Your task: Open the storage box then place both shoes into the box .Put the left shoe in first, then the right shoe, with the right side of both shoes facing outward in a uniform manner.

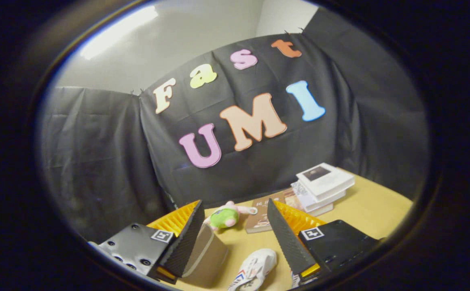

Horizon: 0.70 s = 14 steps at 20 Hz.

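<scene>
My gripper [233,202] is open and held above the wooden table [372,210], with nothing between its fingers. Below the gap, closer to the right finger, a white shoe [256,264] with red and blue stripes lies on the table. A beige storage box [208,254] stands beside the left finger, which hides part of it. I cannot tell whether its lid is open. A small white bit [297,282] peeks out under the right finger. What it belongs to is unclear.
Beyond the fingertips, a green and pink plush toy [227,216] lies beside a brown book [261,220]. A stack of white books [324,186] sits at the table's far right. Black cloth walls [97,161] close the booth behind the table.
</scene>
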### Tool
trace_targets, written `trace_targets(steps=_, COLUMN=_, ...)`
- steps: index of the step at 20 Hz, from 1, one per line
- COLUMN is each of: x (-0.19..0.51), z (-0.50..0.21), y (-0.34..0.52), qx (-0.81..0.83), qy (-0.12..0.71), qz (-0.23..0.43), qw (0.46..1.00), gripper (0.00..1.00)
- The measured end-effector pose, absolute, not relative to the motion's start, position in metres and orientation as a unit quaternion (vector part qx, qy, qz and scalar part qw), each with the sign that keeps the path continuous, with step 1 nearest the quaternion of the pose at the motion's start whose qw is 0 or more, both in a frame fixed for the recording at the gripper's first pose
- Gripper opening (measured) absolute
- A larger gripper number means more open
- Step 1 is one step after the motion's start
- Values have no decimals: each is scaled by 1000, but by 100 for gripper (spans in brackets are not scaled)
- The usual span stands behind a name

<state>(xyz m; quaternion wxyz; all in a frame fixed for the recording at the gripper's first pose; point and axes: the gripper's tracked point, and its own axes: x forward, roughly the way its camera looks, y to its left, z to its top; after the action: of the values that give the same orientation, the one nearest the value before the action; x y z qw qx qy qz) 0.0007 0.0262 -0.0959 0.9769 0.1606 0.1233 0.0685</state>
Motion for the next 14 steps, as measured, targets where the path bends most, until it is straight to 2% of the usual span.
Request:
trace_targets(steps=4, x=-10, z=-152, y=47, qx=258, qy=196, qz=87, qw=942, gripper=99)
trace_targets(steps=7, x=-17, z=-181, y=47, qx=307, qy=223, qz=70, qw=923, gripper=99)
trace_targets(steps=10, x=-16, z=-179, y=22, qx=288, qy=199, qz=31, qw=936, gripper=99)
trace_targets(steps=14, x=-17, z=-159, y=-12, qx=170, qy=160, qz=2, qw=972, gripper=99)
